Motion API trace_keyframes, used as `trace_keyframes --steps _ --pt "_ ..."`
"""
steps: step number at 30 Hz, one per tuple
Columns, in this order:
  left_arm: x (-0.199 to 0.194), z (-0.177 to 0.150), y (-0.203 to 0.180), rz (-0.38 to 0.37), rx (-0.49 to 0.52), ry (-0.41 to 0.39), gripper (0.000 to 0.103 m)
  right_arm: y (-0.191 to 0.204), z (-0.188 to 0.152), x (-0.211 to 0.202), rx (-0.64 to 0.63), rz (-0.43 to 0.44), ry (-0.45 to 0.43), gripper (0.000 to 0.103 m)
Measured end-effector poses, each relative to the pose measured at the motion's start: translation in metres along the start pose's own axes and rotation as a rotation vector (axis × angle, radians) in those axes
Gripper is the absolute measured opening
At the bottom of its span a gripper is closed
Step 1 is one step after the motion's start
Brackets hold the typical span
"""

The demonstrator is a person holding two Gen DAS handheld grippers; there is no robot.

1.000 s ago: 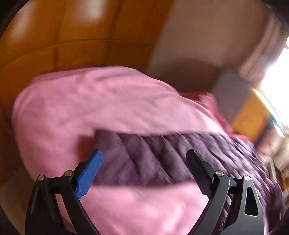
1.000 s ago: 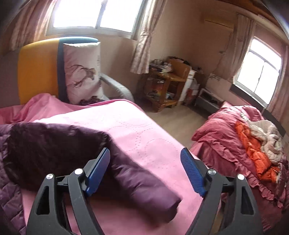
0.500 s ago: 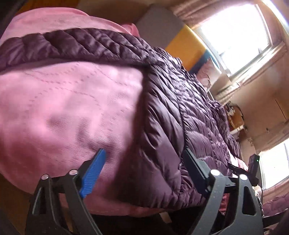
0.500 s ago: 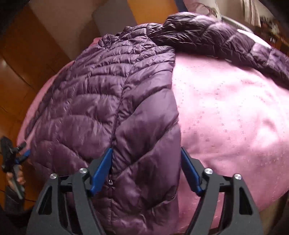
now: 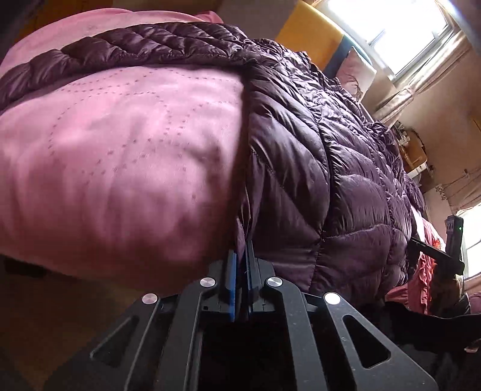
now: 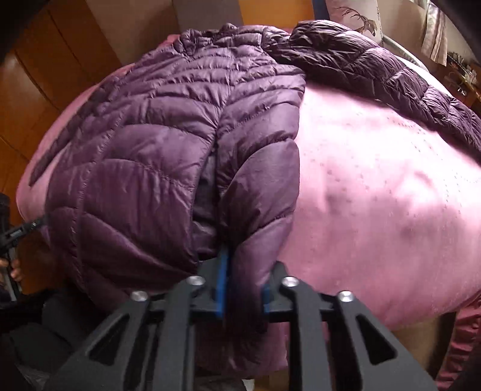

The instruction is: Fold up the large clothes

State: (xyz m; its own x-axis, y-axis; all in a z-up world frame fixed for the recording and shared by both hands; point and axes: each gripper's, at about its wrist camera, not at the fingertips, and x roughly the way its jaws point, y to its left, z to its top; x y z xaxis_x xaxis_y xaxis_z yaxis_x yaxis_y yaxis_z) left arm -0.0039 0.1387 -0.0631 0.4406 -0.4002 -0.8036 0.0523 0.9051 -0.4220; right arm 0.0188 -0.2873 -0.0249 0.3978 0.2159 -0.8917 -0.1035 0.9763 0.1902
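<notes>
Across the bed a pink quilted bedspread [image 5: 120,156] with dotted stitching fills most of both wrist views. On top of it lies a dark purple quilted puffer jacket [image 6: 144,168], spread front-up with its zip line running toward the near edge of the bed, one sleeve reaching away across the spread in each view. Beyond the bed stand a yellow-and-blue upholstered chair [image 5: 312,39] with a white cushion printed with a deer [image 6: 354,18], and orange-brown wooden cabinet panels [image 6: 45,75]. At the near edge, the left gripper [image 5: 239,270] is closing, its blue-padded jaws almost together with the thin side hem of the jacket pinched between them. The right gripper [image 6: 243,288] is also closing, its jaws narrower apart, squeezing a puffy fold of the jacket's bottom hem beside the zip.
</notes>
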Motion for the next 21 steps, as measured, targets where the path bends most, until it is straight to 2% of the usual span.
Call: trace_keyframes --steps 1,2,3,4,5,6,8,11,13,16,18,20,21 --pt "-0.006 0.002 0.001 0.014 -0.007 -0.013 0.015 -0.001 0.004 -0.004 0.005 -0.008 -0.006 0.041" --pt "-0.016 0.010 0.007 0.016 -0.026 -0.047 0.032 -0.003 0.010 -0.009 0.010 -0.011 -0.025 0.050" --pt "-0.029 0.016 0.014 0.026 -0.053 -0.091 0.056 -0.002 0.017 -0.017 0.009 -0.028 -0.062 0.057" --pt "-0.045 0.024 0.026 0.057 -0.101 -0.165 0.070 -0.001 0.026 -0.026 0.001 -0.066 -0.103 0.063" --pt "-0.062 0.032 0.042 0.107 -0.170 -0.253 0.079 0.002 0.036 -0.033 -0.003 -0.097 -0.149 0.076" --pt "-0.073 0.036 0.055 0.136 -0.221 -0.306 0.079 0.006 0.046 -0.035 -0.008 -0.108 -0.189 0.084" --pt "-0.093 0.050 0.092 0.216 -0.346 -0.384 0.081 0.018 0.064 -0.037 -0.020 -0.086 -0.248 0.085" --pt "-0.110 0.072 0.142 0.397 -0.471 -0.460 0.081 0.052 0.098 -0.013 -0.038 -0.023 -0.281 0.086" --pt "-0.117 0.087 0.176 0.446 -0.560 -0.490 0.082 0.081 0.116 0.003 -0.056 0.015 -0.296 0.086" --pt "-0.122 0.098 0.216 0.442 -0.656 -0.506 0.083 0.115 0.142 0.030 -0.067 0.058 -0.306 0.086" --pt "-0.120 0.116 0.238 0.419 -0.662 -0.488 0.085 0.135 0.157 0.048 -0.075 0.081 -0.303 0.086" --pt "-0.111 0.131 0.252 0.445 -0.678 -0.474 0.083 0.151 0.166 0.062 -0.100 0.058 -0.300 0.086" --pt "-0.105 0.135 0.256 0.419 -0.671 -0.463 0.062 0.159 0.171 0.071 -0.117 0.040 -0.297 0.086"
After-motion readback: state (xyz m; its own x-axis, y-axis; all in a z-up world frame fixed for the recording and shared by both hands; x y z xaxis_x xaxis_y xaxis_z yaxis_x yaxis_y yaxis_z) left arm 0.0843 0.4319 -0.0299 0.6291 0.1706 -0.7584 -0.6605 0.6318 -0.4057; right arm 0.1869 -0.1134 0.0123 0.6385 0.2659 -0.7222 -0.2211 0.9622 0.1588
